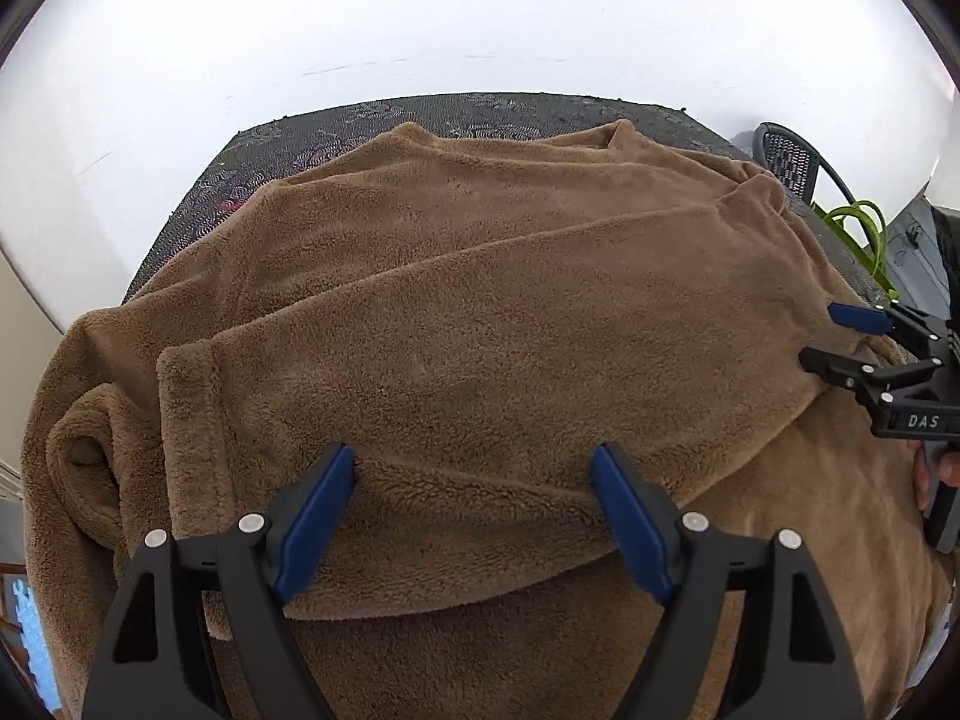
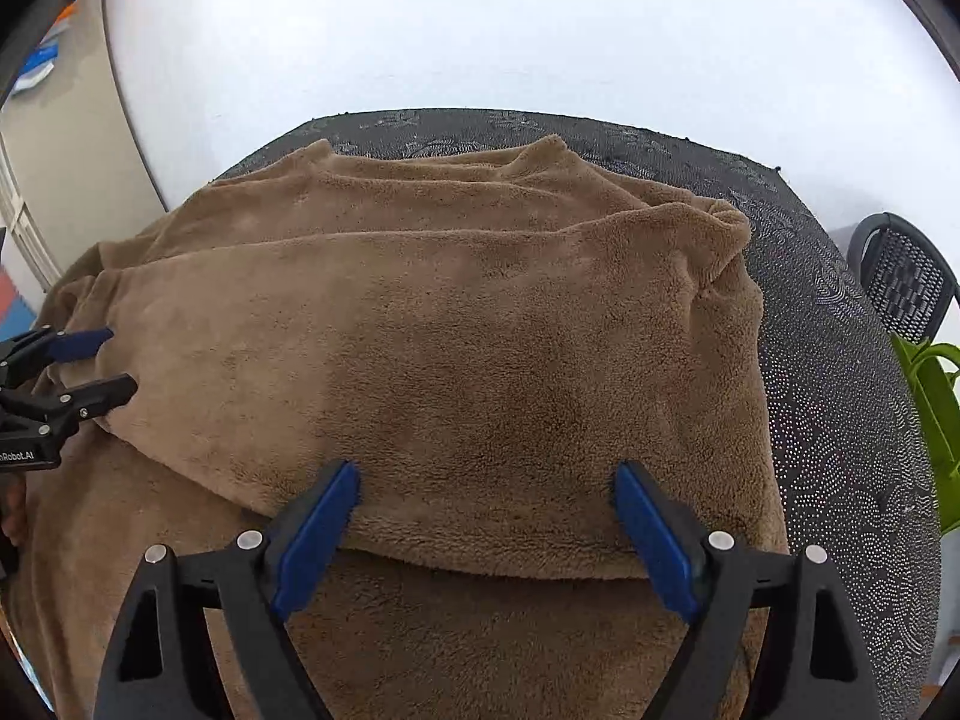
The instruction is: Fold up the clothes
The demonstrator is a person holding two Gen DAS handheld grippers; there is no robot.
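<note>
Nearest the lens in the left wrist view we see the left gripper (image 1: 473, 474), its black arms ending in blue pads (image 1: 312, 525), with the jaws spread wide and nothing pinched between them. They hover just over the near folded edge of a brown fleece garment (image 1: 480, 324), and we cannot tell whether the pad tips touch the pile. In the right wrist view we see the right gripper (image 2: 486, 489) in the same posture: jaws wide apart, blue pads on either side of the garment's front fold, gripping nothing. Each gripper also appears at the edge of the other's view, open and beside the garment's side.

We find the garment spread over a dark patterned mat (image 2: 840, 360) that covers the worktop. One layer is folded back over the lower layer, so that a rounded fold line runs across the foreground. A sleeve with a hemmed cuff (image 1: 186, 396) lies across the left side, and the neckline (image 2: 540, 150) lies at the far edge, near the mat's far border. The cloth overhangs the near side toward the cameras.

Beyond the mat we see a white wall (image 1: 480, 12). To the right stand a black mesh chair (image 2: 906, 276) and a green plant (image 2: 936, 420).
</note>
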